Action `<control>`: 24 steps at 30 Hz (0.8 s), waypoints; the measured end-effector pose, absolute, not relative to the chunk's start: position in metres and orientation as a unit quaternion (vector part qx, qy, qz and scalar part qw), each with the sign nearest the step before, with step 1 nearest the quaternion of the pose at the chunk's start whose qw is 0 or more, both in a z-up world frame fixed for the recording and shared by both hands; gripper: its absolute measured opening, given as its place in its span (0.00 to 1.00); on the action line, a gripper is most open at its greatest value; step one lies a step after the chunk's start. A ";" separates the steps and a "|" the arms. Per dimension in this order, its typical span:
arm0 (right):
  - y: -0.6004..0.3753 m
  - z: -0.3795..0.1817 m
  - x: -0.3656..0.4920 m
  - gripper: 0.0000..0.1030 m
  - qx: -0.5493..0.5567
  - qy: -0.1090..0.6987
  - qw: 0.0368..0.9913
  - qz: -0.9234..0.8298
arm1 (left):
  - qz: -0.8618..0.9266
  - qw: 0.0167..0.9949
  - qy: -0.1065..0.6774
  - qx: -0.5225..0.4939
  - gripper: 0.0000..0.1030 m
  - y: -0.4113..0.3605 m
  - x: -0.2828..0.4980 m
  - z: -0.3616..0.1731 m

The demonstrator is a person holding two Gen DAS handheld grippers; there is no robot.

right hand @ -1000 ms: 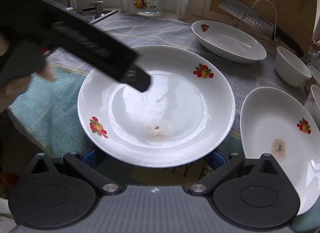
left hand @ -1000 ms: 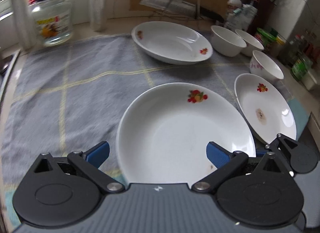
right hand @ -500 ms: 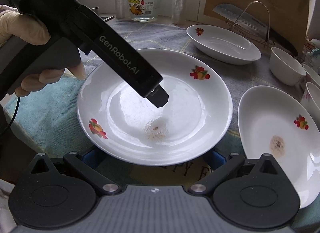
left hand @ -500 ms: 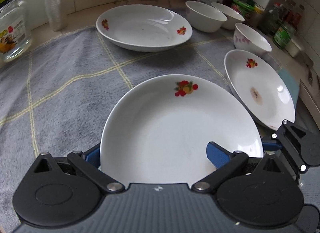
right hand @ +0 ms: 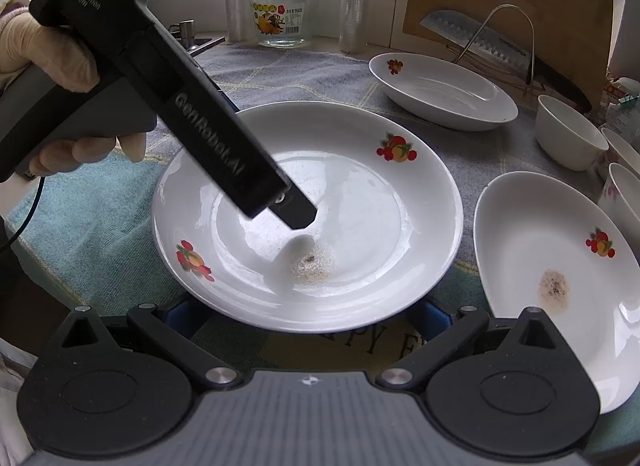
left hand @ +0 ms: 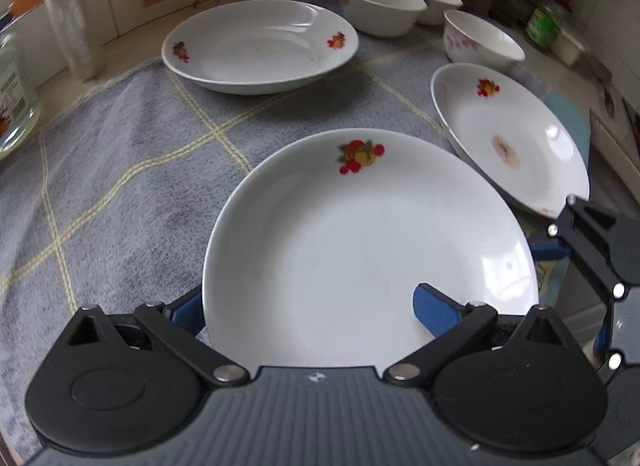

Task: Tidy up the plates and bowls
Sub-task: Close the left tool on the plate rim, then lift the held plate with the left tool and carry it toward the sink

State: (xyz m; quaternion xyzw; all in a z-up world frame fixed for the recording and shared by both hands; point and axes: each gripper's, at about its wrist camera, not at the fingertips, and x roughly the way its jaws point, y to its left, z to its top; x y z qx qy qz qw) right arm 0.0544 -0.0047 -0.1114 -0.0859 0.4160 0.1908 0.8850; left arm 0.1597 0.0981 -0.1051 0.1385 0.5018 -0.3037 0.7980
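Plates and bowls lie spread on a grey checked cloth over the desk, not yet gathered. The near plate sits at the front edge of the cloth, and both tools are busy with it.

The left gripper stands wide open around the plate's near rim. One blue finger lies over the inside of the plate, and the other finger is outside the rim and partly hidden behind it. It holds nothing yet. In the right wrist view its dark body reaches over the middle of this plate, where a small brownish stain shows.

The right gripper is also open, with its blue fingers low under the near rim of the plate, mostly hidden. I cannot tell whether they touch the plate.

The step in hand seems to be the taking of this first plate, in order to stack it. A second stained plate lies just beside it on the right, a deep plate further back, and three bowls stand near the far right.

The next move, I judge, calls for closing on the rim firmly, because glazed ware can slip. Then the plate must be lifted level and set on another plate, gently, so that the rims do not knock.
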 end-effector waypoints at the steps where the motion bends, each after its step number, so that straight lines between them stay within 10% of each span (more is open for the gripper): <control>1: -0.005 -0.111 0.054 1.00 -0.086 0.416 0.885 0.191 | -0.308 0.796 0.502 0.141 0.99 0.099 0.160 -0.105; 24: -0.004 -0.111 0.053 1.00 -0.091 0.400 0.892 0.190 | -0.450 0.717 0.509 0.157 0.91 0.091 0.206 -0.092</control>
